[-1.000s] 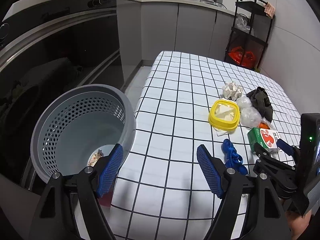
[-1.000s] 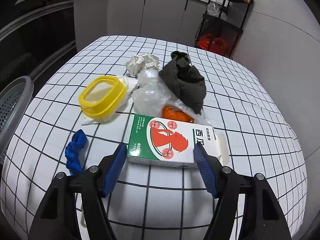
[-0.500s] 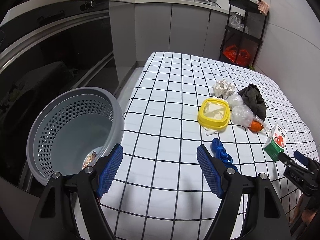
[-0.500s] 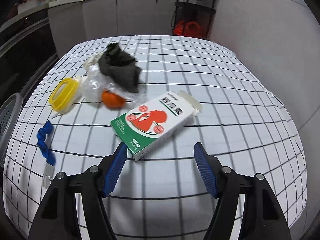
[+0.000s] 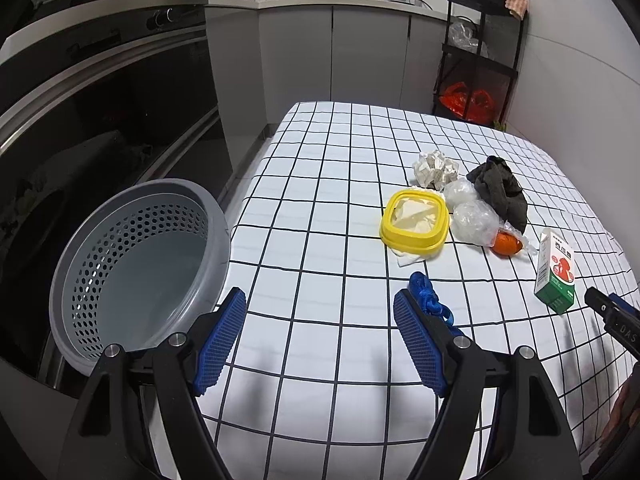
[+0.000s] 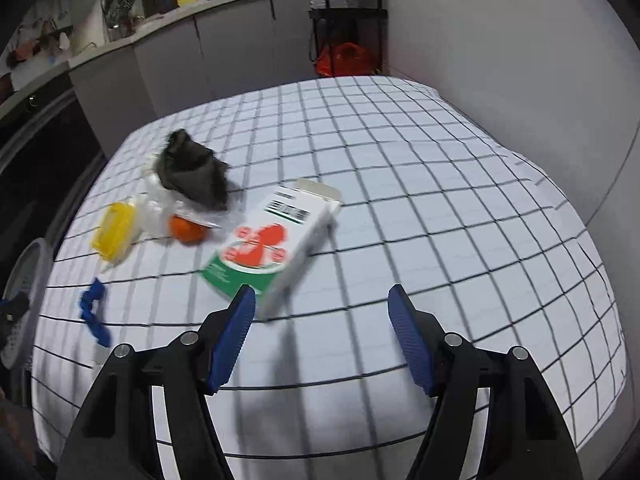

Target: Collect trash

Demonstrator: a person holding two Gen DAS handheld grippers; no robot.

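Observation:
On the checked tablecloth lie a green-and-white carton, an orange piece in clear plastic, a dark cloth, a yellow lid, crumpled paper and a blue scrap. My right gripper stands open just short of the carton, nothing between its pads. My left gripper is open over the table's near edge, between the grey perforated basket and the blue scrap.
The basket sits off the table's left edge, beside a dark oven front. A black rack with a red bag stands at the far corner by the wall. Grey cabinets run along the back.
The right gripper has swung to the right and rolled, so the carton now lies up-left of its jaws instead of straight between them. The left view has shifted slightly; both grippers stay open.

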